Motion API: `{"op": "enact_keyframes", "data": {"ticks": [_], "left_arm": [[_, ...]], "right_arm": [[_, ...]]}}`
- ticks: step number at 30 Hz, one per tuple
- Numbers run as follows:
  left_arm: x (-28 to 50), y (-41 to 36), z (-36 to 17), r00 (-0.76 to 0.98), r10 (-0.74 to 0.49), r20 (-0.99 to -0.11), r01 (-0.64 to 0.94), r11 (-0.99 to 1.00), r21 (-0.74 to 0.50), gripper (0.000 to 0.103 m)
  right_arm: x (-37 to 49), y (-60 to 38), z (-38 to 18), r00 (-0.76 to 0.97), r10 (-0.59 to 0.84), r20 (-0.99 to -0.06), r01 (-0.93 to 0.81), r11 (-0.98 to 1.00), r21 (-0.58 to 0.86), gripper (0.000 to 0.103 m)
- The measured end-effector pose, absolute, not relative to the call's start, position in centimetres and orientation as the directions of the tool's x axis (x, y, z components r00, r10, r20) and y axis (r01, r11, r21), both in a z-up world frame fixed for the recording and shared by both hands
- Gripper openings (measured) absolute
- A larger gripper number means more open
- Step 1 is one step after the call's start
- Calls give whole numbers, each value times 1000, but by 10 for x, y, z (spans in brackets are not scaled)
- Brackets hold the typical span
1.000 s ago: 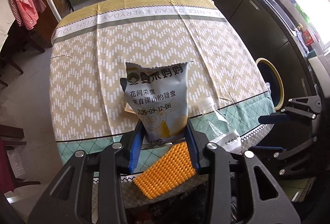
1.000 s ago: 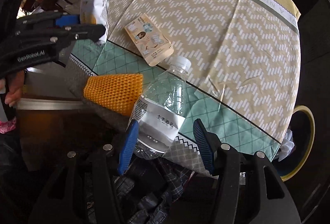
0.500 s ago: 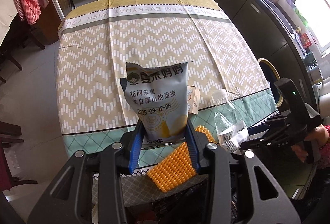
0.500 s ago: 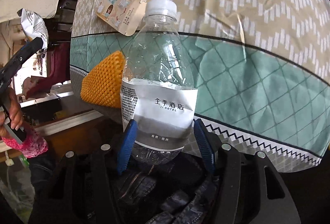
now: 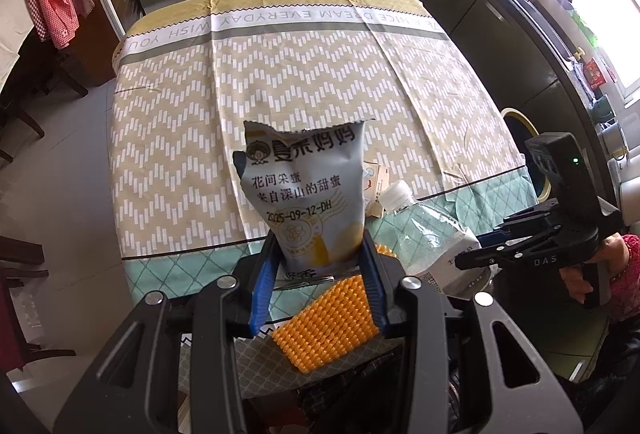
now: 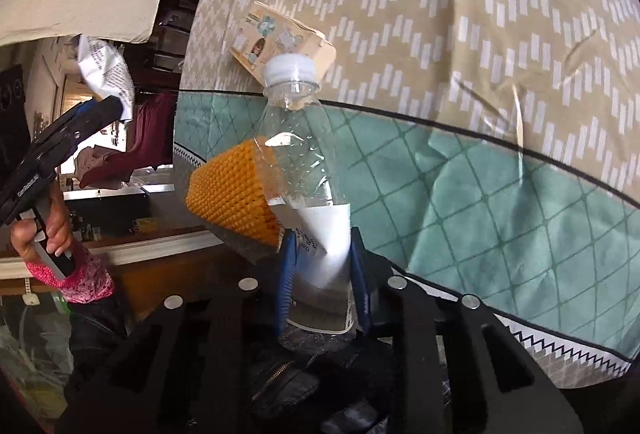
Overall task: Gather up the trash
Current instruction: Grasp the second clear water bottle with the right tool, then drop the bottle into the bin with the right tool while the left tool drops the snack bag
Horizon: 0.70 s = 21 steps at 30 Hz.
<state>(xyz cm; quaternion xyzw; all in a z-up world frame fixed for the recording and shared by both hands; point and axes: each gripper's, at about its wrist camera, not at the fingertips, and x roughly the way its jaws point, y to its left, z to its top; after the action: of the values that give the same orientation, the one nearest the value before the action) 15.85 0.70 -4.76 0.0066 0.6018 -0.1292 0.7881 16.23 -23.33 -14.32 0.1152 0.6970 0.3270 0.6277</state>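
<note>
Layout at my table edge

My snack bag (image 5: 310, 194) stands before the small carton (image 5: 376, 184); bottle (image 5: 428, 238) lies right, foam net (image 5: 326, 318) below it.

Both wrist cameras look steeply down, close over the table's (image 5: 168, 138) near edge; both catch the orange foam net (image 6: 232, 194).

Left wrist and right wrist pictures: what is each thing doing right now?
Snack bag: torn open on top, pinched upright in the left gripper.
Plastic bottle: capped, squashed between the closing right gripper.
Small carton: lying flat on the tablecloth.
Orange foam net: lying at the table edge.
</note>
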Motion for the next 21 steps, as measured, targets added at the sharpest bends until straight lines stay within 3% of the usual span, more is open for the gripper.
{"op": "enact_keyframes", "data": {"ticks": [11, 17, 21], "left_arm": [[159, -1, -45, 243, -200, -949, 227, 963, -145, 38], [158, -16, -39, 248, -204, -947, 258, 956, -138, 38], [158, -32, -34, 253, -213, -944, 288, 948, -136, 38]], "right_arm": [[156, -268, -67, 58, 448, -892, -375, 838, 396, 20], [164, -332, -32, 205, 434, -877, -295, 882, 367, 20], [170, -400, -21, 323, 351, -879, -168, 935, 312, 20]]}}
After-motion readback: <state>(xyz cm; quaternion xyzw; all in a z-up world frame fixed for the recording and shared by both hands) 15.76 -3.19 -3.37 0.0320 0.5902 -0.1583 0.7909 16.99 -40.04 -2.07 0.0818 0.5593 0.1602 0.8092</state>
